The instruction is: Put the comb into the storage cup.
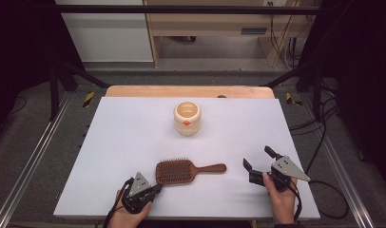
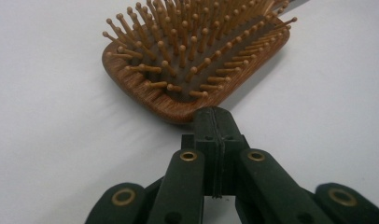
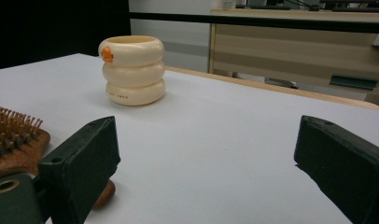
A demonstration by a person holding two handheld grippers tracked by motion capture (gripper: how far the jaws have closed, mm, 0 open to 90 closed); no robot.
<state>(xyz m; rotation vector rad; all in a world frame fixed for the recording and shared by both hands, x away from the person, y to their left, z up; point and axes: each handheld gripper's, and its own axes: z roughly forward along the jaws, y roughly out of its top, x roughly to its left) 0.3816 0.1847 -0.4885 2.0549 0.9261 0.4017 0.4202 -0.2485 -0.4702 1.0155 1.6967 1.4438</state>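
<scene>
Two grippers rest low on a white table (image 1: pixel 134 137), the largest thing here, which has a wooden edge along its far side. Next in size, a wooden paddle hairbrush (image 1: pixel 181 171) lies flat on the near half of the table, bristles up, its handle pointing toward the person's right and its square head toward the left. A cream cup (image 1: pixel 187 118) shaped like three stacked rings, with a small orange mark on its side, stands upright farther back near the middle, well apart from the brush.

The right gripper (image 1: pixel 261 163) sits at the near right, held in the person's right hand (image 1: pixel 280 194), its jaws spread wide with nothing between them; in the right gripper view the rounded end of the brush handle (image 3: pixel 103 193) shows just behind the left jaw, while the cup (image 3: pixel 132 70) stands beyond.

The left gripper (image 1: pixel 157 189) is at the near left in the person's left hand (image 1: pixel 129 216). Its jaws are pressed flat together, clenched on nothing, and in the left gripper view their joined tip (image 2: pixel 215 122) lies right at the near corner of the brush head (image 2: pixel 192 60); whether it touches the wood I cannot tell.
</scene>
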